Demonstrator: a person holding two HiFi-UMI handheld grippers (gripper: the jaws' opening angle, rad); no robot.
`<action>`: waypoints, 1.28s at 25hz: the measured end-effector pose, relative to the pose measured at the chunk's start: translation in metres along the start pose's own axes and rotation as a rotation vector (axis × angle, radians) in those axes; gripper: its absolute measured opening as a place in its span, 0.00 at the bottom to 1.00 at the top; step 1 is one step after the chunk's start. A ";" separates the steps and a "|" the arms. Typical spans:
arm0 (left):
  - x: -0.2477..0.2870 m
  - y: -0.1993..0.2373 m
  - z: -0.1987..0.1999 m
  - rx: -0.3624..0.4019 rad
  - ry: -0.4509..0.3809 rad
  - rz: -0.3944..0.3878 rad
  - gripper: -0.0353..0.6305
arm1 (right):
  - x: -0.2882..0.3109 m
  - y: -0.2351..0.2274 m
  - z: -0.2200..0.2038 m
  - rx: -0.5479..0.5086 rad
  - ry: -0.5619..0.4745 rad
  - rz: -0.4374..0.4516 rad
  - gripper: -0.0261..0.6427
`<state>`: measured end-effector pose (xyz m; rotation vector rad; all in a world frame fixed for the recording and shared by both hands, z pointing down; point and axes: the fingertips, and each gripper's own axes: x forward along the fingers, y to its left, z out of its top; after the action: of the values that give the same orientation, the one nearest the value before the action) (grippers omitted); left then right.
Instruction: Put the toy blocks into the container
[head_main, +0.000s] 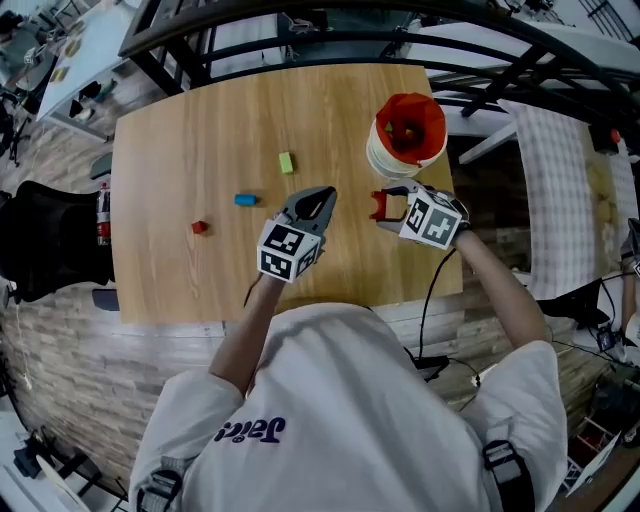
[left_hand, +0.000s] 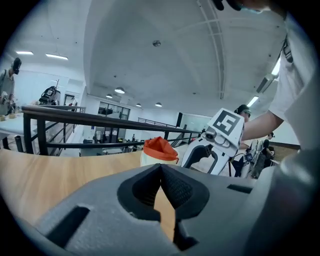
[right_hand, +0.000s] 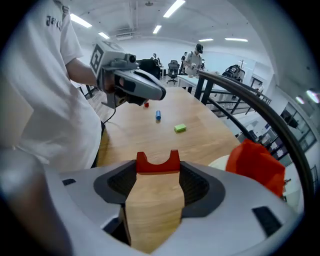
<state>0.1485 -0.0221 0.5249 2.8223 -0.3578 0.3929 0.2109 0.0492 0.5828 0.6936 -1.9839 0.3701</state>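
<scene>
Four toy blocks show on the wooden surface (head_main: 170, 140): one green block (head_main: 286, 162), one blue block (head_main: 245, 200), one small red block (head_main: 199, 227) and one red arch block (right_hand: 157, 163). There is one container (head_main: 405, 135), a white cup lined with orange-red, standing just beside the surface's right edge towards the far right corner. The left tongs (left_hand: 161, 167) have their jaws together at the tips with nothing between them, and hover over the middle of the surface, towards its near edge. The right tongs (right_hand: 157, 172) have their jaws apart by the width of the red arch block and are clamped on its two sides, with its curved notch facing away from the camera; they sit near the right edge, just on the near side of the container. The three loose blocks lie apart in a slanting row, from green at mid-surface through blue to small red nearest the left edge. Bare wood lies along the left edge, the far edge and the far left corner. A dark railing (head_main: 250, 35) runs beyond the far edge.
</scene>
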 end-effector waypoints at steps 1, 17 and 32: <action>0.007 -0.003 0.007 0.010 -0.006 -0.017 0.06 | -0.015 -0.006 -0.001 0.005 -0.002 -0.010 0.44; 0.086 -0.038 0.064 0.055 -0.041 -0.172 0.06 | -0.113 -0.142 -0.033 0.078 0.058 -0.096 0.44; 0.093 -0.027 0.048 -0.002 -0.007 -0.105 0.06 | 0.006 -0.210 -0.071 0.187 0.207 -0.096 0.44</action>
<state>0.2537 -0.0301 0.5022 2.8260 -0.2095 0.3604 0.3864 -0.0817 0.6175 0.8299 -1.7282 0.5518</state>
